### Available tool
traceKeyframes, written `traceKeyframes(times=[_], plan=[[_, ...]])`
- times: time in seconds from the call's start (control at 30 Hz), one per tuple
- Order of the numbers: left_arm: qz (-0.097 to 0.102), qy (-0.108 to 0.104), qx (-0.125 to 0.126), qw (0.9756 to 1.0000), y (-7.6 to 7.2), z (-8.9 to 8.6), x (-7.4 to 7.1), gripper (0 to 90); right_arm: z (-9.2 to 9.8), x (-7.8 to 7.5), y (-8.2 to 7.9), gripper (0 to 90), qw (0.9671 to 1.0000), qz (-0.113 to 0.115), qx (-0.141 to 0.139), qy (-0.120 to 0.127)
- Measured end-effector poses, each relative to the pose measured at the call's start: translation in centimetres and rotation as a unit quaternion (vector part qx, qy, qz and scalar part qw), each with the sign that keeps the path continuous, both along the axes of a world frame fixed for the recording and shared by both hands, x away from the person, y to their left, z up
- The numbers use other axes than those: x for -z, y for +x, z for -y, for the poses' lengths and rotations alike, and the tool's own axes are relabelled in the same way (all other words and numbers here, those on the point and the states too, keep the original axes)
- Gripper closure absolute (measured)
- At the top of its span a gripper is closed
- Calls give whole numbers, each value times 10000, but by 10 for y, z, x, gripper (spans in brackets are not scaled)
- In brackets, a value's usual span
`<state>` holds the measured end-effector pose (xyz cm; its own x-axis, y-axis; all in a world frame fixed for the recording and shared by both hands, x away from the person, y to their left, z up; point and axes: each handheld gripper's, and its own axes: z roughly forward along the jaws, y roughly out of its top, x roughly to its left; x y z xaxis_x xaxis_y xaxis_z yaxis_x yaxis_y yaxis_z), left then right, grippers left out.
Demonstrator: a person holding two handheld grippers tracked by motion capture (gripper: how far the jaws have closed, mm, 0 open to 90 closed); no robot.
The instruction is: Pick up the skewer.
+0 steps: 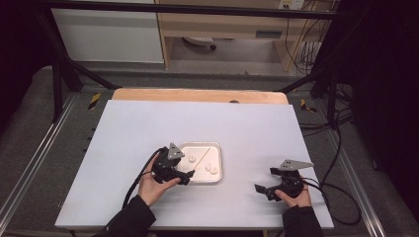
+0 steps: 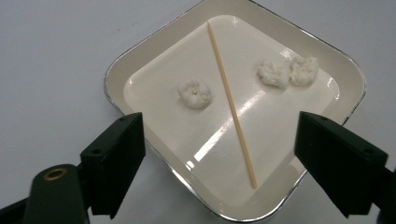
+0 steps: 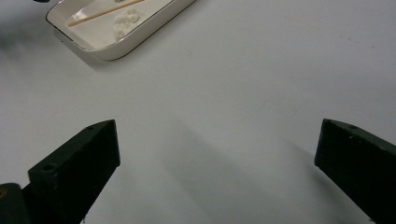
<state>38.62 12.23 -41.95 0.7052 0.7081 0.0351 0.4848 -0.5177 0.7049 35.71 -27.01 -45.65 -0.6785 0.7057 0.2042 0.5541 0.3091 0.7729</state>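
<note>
Cream tray (image 2: 348, 77) holds wooden stick (image 2: 232, 105), 3 white puffs (image 2: 194, 94). Left gripper (image 2: 219, 154) over tray, jaws apart (nothing between). Right gripper (image 3: 217, 163) wide open above bare surface (image 3: 261, 79).

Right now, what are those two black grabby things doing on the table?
A person is holding a two-jaw gripper in each hand over a white table. The left gripper hovers with its jaws open above a shallow cream square tray. In the tray lie a thin wooden stick and three small fluffy white clumps, none of them gripped. The right gripper waits off to the side over bare table, jaws wide open and holding nothing.
</note>
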Motion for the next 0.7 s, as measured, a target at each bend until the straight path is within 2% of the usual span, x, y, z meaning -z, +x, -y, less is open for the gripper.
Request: traceKeyframes(times=[0.37, 0.43, 0.47, 0.7], plan=[[-127, 152, -4, 9998, 5, 13, 12, 336, 0, 0, 0, 5, 10000, -8, -8, -3], [-165, 136, -9, 9998, 6, 14, 14, 377, 0, 0, 0, 5, 10000, -2, -6, 0], [-180, 127, -24, 9998, 7, 14, 14, 425, 0, 0, 0, 5, 10000, 1, -4, 3], [-238, 201, -50, 9995, 6, 18, 20, 548, 0, 0, 0, 5, 10000, 5, -2, 8]])
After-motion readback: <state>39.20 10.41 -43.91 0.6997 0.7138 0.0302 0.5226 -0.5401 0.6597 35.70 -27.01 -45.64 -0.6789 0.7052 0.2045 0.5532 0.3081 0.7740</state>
